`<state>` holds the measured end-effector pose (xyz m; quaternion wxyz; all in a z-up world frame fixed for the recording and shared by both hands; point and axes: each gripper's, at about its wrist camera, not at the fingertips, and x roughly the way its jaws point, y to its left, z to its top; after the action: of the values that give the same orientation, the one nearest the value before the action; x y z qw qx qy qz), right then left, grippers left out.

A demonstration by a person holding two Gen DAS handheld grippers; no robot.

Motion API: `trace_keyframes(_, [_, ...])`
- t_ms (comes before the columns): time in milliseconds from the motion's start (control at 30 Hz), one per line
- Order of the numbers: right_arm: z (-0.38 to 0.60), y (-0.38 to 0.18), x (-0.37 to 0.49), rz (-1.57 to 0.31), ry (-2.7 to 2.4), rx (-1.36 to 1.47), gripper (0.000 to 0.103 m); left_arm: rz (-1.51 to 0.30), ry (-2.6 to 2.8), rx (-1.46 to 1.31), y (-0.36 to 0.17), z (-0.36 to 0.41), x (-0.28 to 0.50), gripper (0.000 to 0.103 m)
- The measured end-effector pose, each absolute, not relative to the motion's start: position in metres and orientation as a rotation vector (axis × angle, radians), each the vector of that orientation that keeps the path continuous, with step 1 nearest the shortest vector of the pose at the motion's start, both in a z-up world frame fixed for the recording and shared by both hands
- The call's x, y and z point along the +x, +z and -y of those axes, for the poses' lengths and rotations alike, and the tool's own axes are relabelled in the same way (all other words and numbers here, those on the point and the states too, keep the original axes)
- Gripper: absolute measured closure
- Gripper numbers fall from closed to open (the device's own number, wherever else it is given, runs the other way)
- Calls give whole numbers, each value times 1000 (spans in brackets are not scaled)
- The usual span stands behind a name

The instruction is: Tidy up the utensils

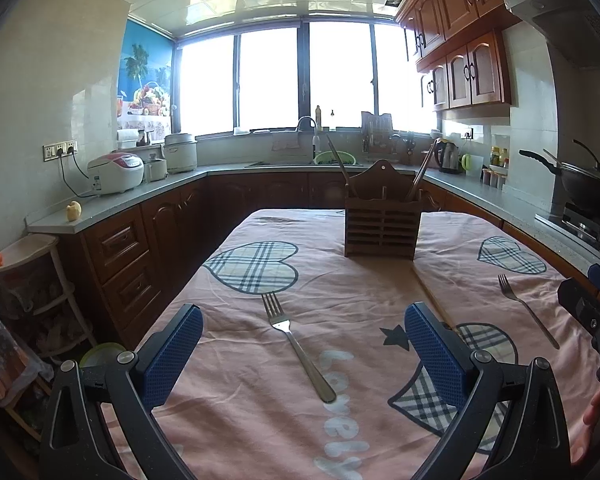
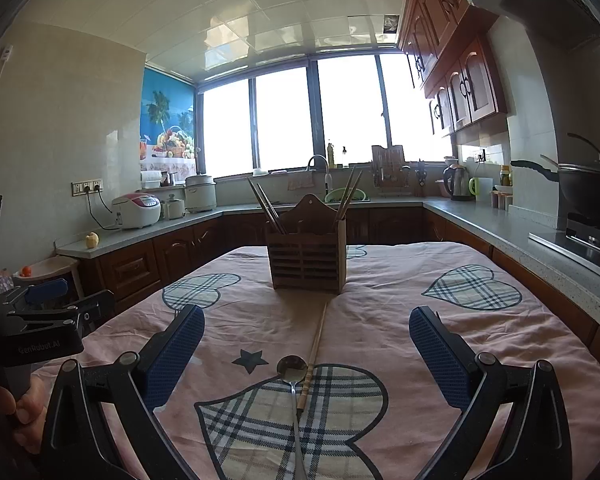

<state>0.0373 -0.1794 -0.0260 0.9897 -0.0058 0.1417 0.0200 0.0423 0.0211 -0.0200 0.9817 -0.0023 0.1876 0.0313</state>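
Pink heart-print tablecloth (image 1: 340,292), white lettering "Lovely" near edge, partly cut off. Brown slatted wooden utensil holder (image 1: 381,224) far centre, upright, chopsticks (image 2: 268,208) leaning in left and right compartments. Steel fork (image 1: 296,348) near centre, between left gripper (image 1: 304,354) fingers, untouched; jaws wide apart, empty. Second steel fork (image 1: 526,308) far right. Steel spoon (image 2: 294,392) and pale wooden chopstick (image 2: 314,356) side by side, touching, between right gripper (image 2: 306,354) fingers; jaws spread, empty. "GenRobot.AI" on left gripper body.

Two steel forks (image 1: 296,350) (image 1: 526,308), a spoon (image 2: 294,392) and one chopstick (image 2: 314,354) lie flat before the upright slatted wooden holder (image 2: 308,258).
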Motion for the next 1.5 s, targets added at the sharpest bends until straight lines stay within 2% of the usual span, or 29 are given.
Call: trace_keyframes(1500, [180,-20,46,-308,50,6,0,-375,44,-35,-13,-14,46,1])
